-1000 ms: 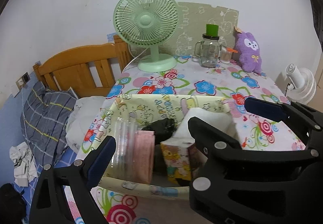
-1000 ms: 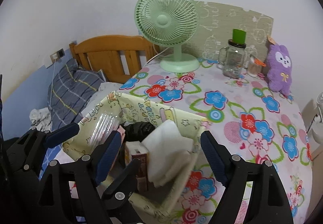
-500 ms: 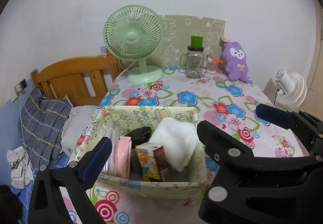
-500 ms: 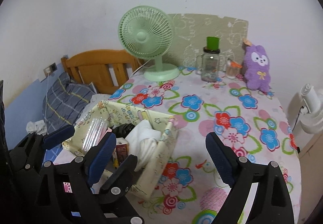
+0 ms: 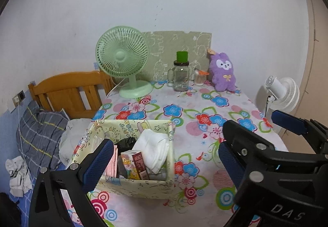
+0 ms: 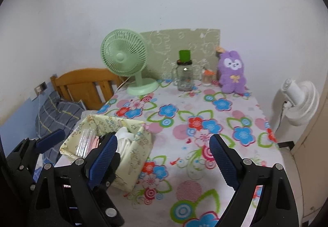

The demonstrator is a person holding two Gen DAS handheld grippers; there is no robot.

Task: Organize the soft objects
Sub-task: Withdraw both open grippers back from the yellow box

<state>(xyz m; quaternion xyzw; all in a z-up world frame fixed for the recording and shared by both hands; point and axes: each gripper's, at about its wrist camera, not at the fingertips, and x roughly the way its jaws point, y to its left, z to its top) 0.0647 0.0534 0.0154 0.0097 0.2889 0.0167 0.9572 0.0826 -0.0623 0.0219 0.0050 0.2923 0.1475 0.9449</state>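
Note:
A pale yellow fabric storage box (image 5: 143,186) (image 6: 135,157) sits at the near left of the flowered table. It holds a folded white cloth (image 5: 153,149) (image 6: 125,141), a small printed carton (image 5: 134,163), a pink pack, something black and clear plastic cups (image 6: 85,144). A purple plush rabbit (image 5: 222,72) (image 6: 231,73) stands at the far right by the wall. My left gripper (image 5: 162,162) is open and empty, raised in front of the box. My right gripper (image 6: 163,160) is open and empty, just right of the box.
A green desk fan (image 5: 125,61) (image 6: 127,59), a glass jar with a green lid (image 5: 181,75) (image 6: 184,73) and a small glass (image 5: 199,78) stand along the back wall. A white fan (image 6: 297,102) stands right of the table. A bed with a wooden headboard (image 5: 67,91) lies left.
Both grippers have pulled back and up from the box, so the table and box look smaller and farther. The white cloth stays in the box. Both stay open.

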